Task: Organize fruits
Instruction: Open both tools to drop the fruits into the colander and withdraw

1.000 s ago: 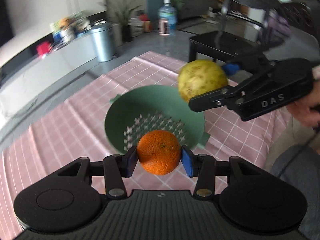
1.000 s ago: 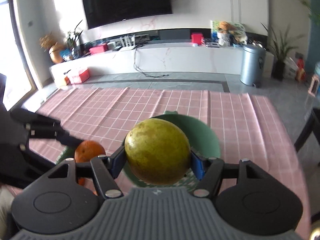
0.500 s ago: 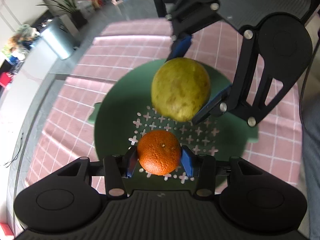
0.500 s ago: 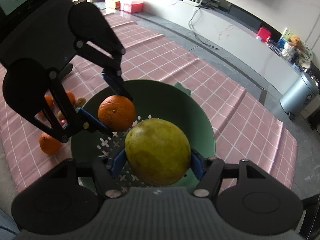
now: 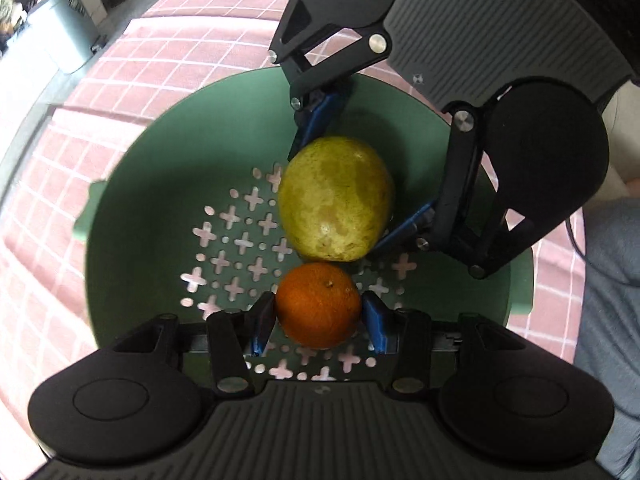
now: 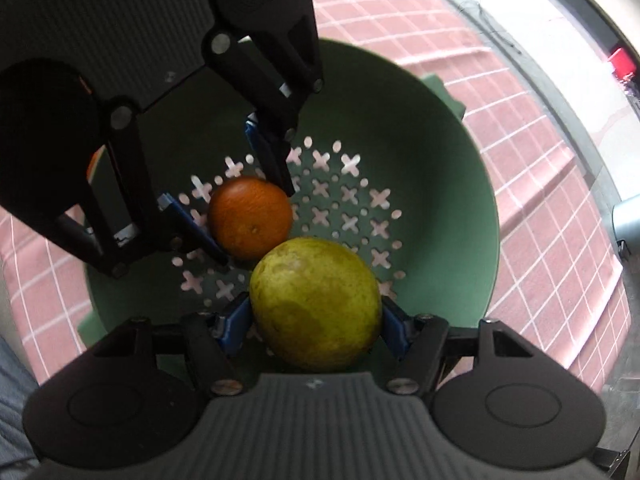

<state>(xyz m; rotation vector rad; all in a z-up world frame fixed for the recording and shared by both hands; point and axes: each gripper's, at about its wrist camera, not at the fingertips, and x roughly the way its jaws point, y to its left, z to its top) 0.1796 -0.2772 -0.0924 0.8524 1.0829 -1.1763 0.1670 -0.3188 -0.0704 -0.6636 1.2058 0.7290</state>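
Progress: you have both fruits low inside the green colander (image 5: 152,184), neither let go yet | left gripper (image 5: 318,322) jaws clamp the orange (image 5: 318,304); right gripper (image 6: 316,320) jaws clamp the yellow-green fruit (image 6: 316,304) | Change: half a second ago both hung higher over the bowl | Left: release, retreat.

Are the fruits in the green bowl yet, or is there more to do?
Nearly. The left hand-held gripper holds the orange and the right hand-held gripper holds the yellow-green fruit, both low inside the green colander. Neither is let go yet. Left: open the grippers and pull out.
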